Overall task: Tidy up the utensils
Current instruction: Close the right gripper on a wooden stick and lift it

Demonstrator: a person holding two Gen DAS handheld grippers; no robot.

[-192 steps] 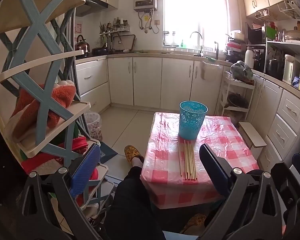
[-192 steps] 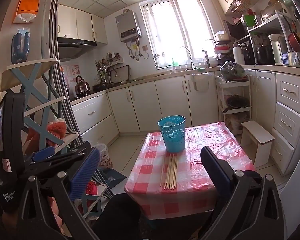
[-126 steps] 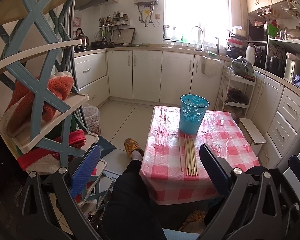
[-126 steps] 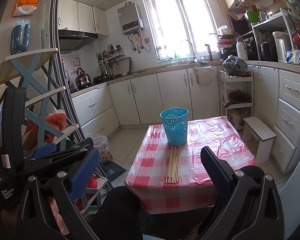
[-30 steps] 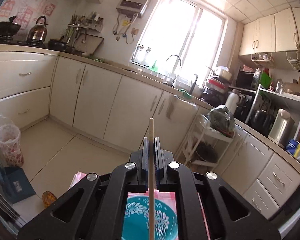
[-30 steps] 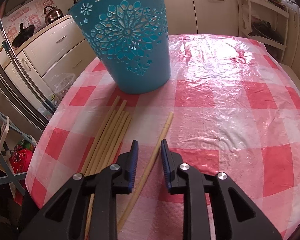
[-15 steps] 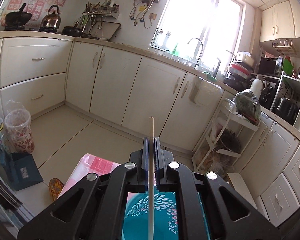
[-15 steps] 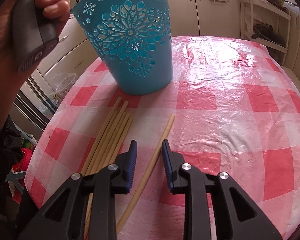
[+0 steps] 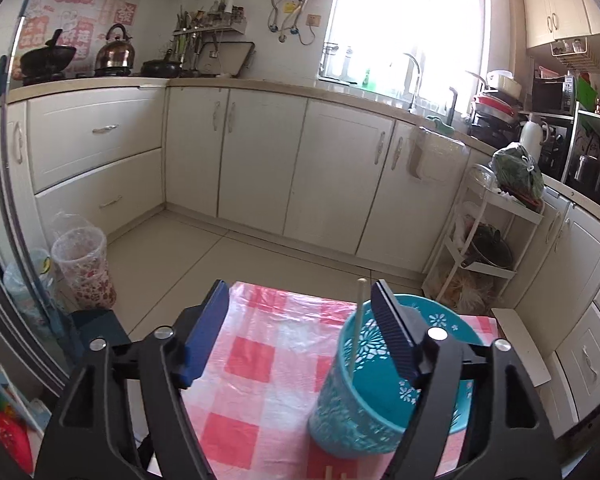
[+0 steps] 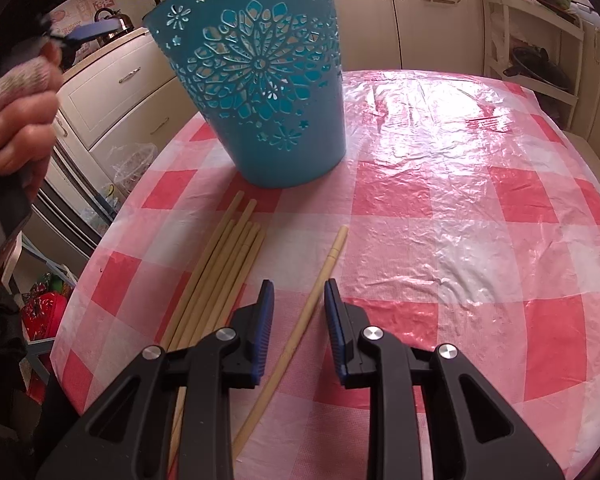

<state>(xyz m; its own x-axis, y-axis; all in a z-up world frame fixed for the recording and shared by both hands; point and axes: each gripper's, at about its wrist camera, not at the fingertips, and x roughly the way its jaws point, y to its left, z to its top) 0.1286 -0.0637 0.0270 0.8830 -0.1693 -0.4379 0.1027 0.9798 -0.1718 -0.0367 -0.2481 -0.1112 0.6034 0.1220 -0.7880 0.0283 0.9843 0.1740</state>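
My left gripper (image 9: pixel 300 308) hangs just above the teal cut-out basket (image 9: pixel 380 400), its jaws opening wide. One wooden chopstick (image 9: pixel 357 320) stands free in the basket beside the right finger (image 9: pixel 392 336), touched by neither pad. In the right wrist view the basket (image 10: pixel 260 80) stands at the far side of the pink checked tablecloth (image 10: pixel 460 240). My right gripper (image 10: pixel 299 292) sits low over the cloth, narrowly open, with a single chopstick (image 10: pixel 320 276) lying between its jaws and a gap on each side. A bundle of several chopsticks (image 10: pixel 220 280) lies to its left.
A person's hand (image 10: pixel 16 120) holds the left gripper's handle at the left edge. On the floor beyond the table are a small bagged bin (image 9: pixel 84 268), a white wire rack (image 9: pixel 496 240) and a low white stool (image 9: pixel 520 344). Cabinets line the walls.
The left gripper sank toward the basket and its jaws went from shut on the chopstick to wide apart; the chopstick now stands loose in the basket. The right gripper stayed put.
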